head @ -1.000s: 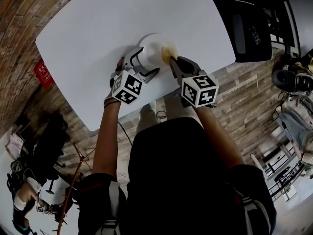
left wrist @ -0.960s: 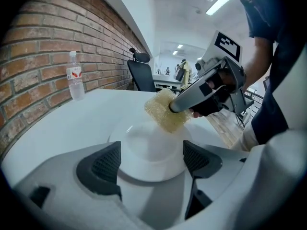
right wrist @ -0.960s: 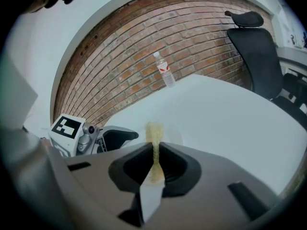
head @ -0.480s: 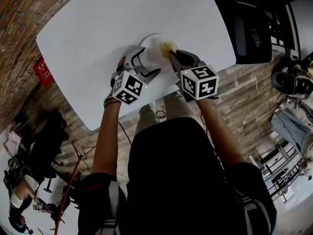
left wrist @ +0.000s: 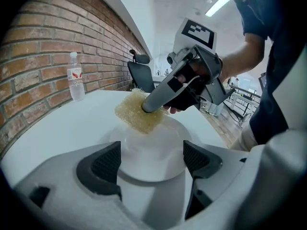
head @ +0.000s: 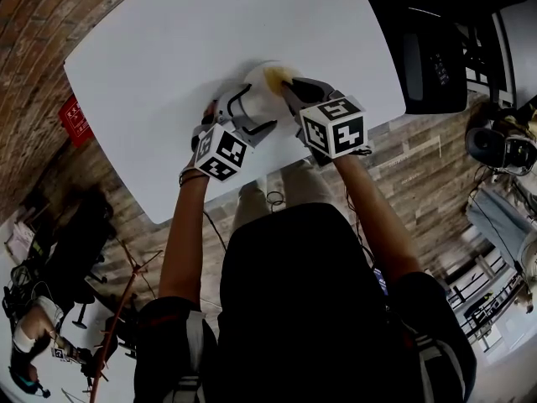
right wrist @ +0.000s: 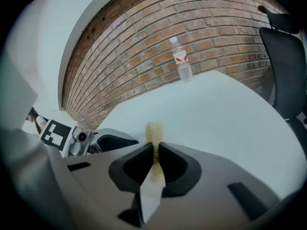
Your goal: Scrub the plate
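The plate sits on the white bench near the edge closest to you, gripped by its sides between the wide-set jaws of your left tool. Your right tool is clenched on a yellow sponge — the sponge rests on the plate's far rim.

Wearing dark top w/ striped short slvs. L gripper & R gripper showing grey shells, blk pads, white cubes w/ blk sq markers.
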`<control>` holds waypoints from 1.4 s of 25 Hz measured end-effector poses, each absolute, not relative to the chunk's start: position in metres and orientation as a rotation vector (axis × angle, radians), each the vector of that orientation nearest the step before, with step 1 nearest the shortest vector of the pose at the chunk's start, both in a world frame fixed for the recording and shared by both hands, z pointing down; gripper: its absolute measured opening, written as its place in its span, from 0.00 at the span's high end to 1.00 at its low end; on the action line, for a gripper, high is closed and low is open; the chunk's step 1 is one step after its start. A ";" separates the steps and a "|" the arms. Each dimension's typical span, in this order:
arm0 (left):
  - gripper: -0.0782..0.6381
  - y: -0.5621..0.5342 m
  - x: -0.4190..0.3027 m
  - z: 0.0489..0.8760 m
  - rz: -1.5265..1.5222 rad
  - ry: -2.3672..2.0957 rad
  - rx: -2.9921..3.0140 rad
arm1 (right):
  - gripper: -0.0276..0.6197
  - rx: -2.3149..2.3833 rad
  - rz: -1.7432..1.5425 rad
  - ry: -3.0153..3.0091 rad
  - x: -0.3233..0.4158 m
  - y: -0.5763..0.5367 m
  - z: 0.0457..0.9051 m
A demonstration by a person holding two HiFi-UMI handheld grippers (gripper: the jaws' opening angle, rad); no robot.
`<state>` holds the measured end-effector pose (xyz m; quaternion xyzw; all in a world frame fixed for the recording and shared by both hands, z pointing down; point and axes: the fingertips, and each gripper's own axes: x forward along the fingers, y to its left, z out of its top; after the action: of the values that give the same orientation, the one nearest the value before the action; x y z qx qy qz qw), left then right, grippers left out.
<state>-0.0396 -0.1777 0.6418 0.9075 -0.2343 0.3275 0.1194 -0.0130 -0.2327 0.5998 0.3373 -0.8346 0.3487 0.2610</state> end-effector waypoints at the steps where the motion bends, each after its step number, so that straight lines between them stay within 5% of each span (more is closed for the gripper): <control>1: 0.35 -0.178 -0.040 0.642 0.957 -0.685 2.652 | 0.89 0.909 0.946 -2.260 -0.015 -0.235 0.599; 35: 0.35 -0.177 -0.039 0.642 0.938 -0.683 2.660 | 0.89 0.793 0.939 -2.214 -0.049 -0.245 0.621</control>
<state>-0.0388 -0.1771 0.6419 0.9100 -0.2337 0.3209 0.1197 -0.0487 -0.2449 0.6210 0.2987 -0.8341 0.3537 0.2999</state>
